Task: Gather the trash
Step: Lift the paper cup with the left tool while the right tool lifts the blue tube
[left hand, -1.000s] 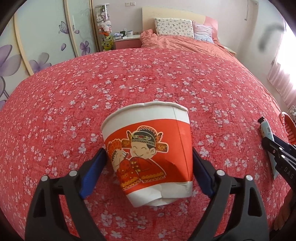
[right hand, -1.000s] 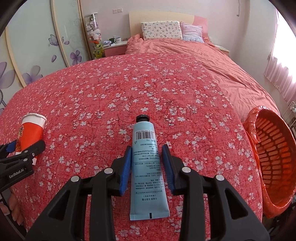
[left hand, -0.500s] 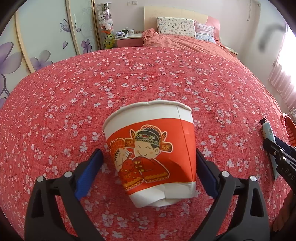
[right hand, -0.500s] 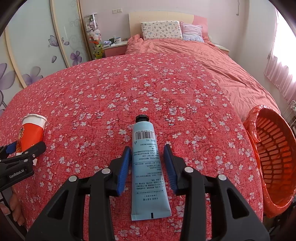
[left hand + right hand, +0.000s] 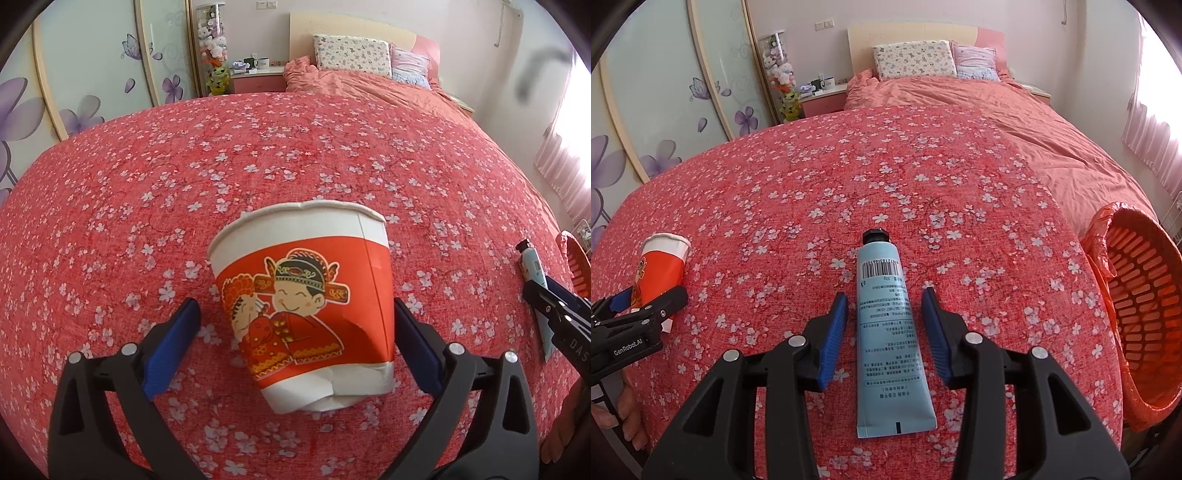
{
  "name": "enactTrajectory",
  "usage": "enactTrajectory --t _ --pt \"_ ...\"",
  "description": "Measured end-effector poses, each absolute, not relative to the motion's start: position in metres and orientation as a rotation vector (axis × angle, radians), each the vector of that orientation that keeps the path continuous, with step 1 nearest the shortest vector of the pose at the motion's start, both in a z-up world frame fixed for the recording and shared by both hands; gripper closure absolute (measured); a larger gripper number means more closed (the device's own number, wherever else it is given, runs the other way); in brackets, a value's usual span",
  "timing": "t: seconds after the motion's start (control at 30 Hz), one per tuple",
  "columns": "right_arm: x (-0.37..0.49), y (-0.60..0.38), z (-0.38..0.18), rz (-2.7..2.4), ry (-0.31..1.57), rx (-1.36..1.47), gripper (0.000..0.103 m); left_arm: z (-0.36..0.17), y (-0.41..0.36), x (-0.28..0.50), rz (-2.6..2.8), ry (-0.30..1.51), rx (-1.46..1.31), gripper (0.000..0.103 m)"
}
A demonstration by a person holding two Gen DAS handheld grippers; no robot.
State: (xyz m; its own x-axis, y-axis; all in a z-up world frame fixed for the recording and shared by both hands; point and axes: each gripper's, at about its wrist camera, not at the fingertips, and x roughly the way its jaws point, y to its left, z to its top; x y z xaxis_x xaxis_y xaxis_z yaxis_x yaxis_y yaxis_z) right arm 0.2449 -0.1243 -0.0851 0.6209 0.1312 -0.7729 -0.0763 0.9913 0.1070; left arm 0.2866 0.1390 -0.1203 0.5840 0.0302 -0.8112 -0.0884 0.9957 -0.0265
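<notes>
Trash lies on a red bedspread (image 5: 258,155) printed with small white blossoms: a dented paper cup (image 5: 306,295) on its side and a pale blue tube (image 5: 888,332) with a black cap. The cup, white-rimmed with an orange band and a cartoon figure, rests with its mouth pointing away, between the blue pads of the left gripper (image 5: 295,339); its jaws are opening, with the left pad clearly apart from the cup wall and the right pad just beside it. The tube lies flat, cap pointing away and crimped end nearest, straddled by the right gripper (image 5: 884,332); its jaws are opening too, and both pads stand off the tube's sides with bedspread showing in the gaps. An orange slatted basket (image 5: 1137,325) lined with an orange bag sits tilted at the bedspread's right edge, well apart from the tube. In the right wrist view the cup and left gripper show at the far left. Pillows (image 5: 912,59) lie at the headboard beyond.
</notes>
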Motion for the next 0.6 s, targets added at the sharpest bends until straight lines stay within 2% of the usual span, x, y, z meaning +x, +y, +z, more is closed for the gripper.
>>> enactTrajectory --t 0.4,0.5,0.53,0.6 --pt "0.244 -0.125 -0.084 0.112 0.893 0.056 0.061 -0.119 0.146 0.281 0.06 0.933 -0.086 0.005" --pt "0.245 -0.12 -0.084 0.108 0.895 0.032 0.061 -0.118 0.148 0.279 0.064 0.93 -0.06 0.015" --pt "0.246 -0.119 -0.084 0.111 0.894 0.033 0.062 -0.117 0.147 0.278 0.061 0.927 -0.045 0.021" --pt "0.247 -0.119 -0.083 0.12 0.891 0.04 0.073 -0.116 0.145 0.276 0.047 0.927 -0.031 0.023"
